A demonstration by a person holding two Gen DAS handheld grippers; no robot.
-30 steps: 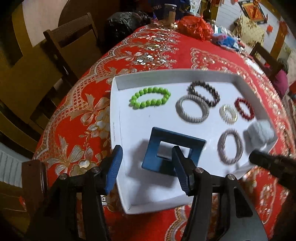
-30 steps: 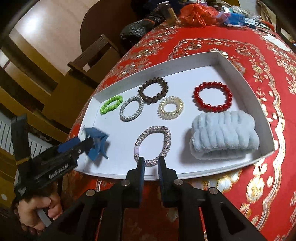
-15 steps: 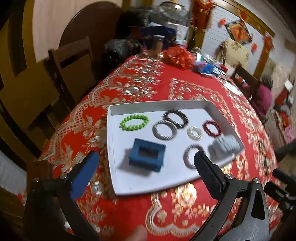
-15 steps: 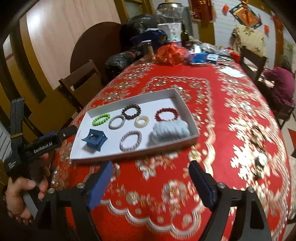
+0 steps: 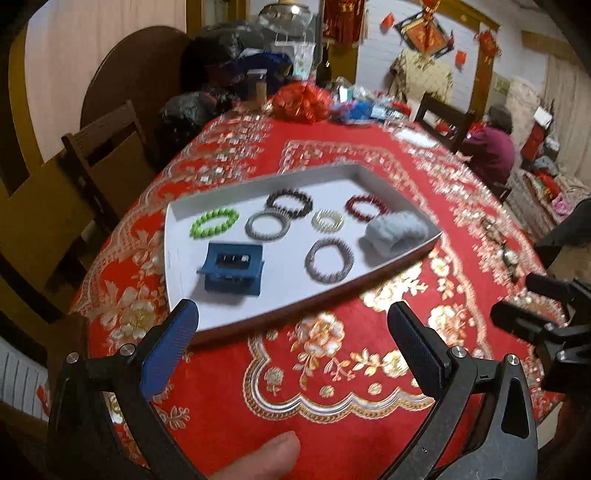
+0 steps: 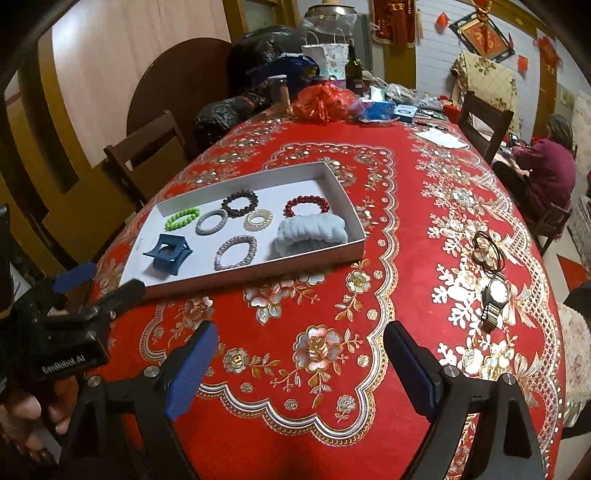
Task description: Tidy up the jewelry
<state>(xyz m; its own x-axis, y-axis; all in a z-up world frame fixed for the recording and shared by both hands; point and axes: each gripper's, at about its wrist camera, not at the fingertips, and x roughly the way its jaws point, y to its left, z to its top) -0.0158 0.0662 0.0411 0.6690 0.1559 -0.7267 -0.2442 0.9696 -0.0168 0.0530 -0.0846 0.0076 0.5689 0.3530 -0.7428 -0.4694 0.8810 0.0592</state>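
Both tongs, left (image 5: 291, 328) and right (image 6: 299, 354), released, empty. Wristwatch (image 6: 493, 297) loose on worktop (image 6: 332, 302): approach squarely, grip band, lift to tray (image 6: 258, 271).

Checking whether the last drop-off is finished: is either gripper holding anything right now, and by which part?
Nothing is held. The left gripper and right gripper both stand open over the tablecloth, nothing between their pads; both have just been opening.

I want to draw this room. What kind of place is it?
Probably a home dining room: a long table under a red flowered tablecloth, wooden chairs around it, and red hangings on the wall.
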